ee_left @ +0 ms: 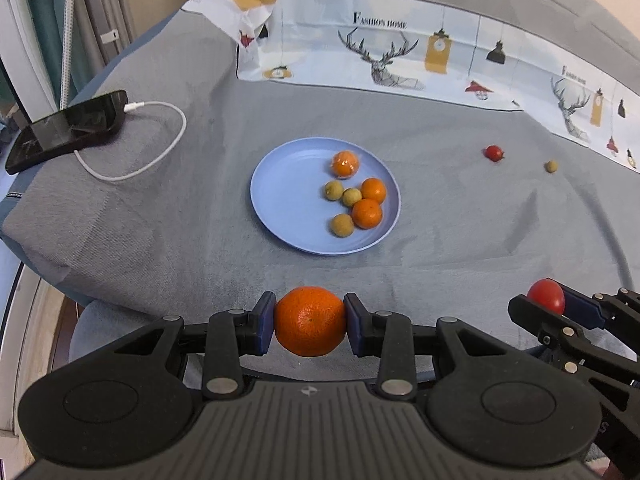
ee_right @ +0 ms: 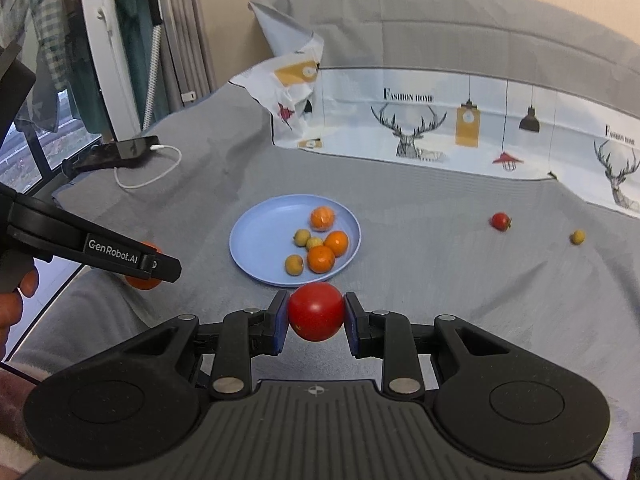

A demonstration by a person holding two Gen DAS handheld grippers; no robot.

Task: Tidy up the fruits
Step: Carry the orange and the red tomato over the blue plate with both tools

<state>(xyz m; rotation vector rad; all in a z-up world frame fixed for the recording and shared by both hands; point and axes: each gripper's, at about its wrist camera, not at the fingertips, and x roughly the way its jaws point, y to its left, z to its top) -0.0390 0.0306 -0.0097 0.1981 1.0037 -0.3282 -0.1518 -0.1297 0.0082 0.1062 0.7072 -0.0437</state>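
Observation:
My left gripper (ee_left: 310, 322) is shut on an orange (ee_left: 310, 320), held above the grey cloth in front of the blue plate (ee_left: 280, 200). My right gripper (ee_right: 316, 314) is shut on a red tomato (ee_right: 316, 310), just short of the plate's (ee_right: 260, 240) near rim. The plate holds three oranges and three small yellowish fruits. A small red tomato (ee_left: 494, 153) and a small yellowish fruit (ee_left: 551, 166) lie loose on the cloth at the right; both also show in the right wrist view, the tomato (ee_right: 501, 221) and the yellowish fruit (ee_right: 577, 237).
A black phone (ee_left: 68, 130) with a white charging cable (ee_left: 160, 152) lies at the far left. A printed sheet with deer drawings (ee_left: 400, 52) stands along the back. The cloth's edge drops off at the near left.

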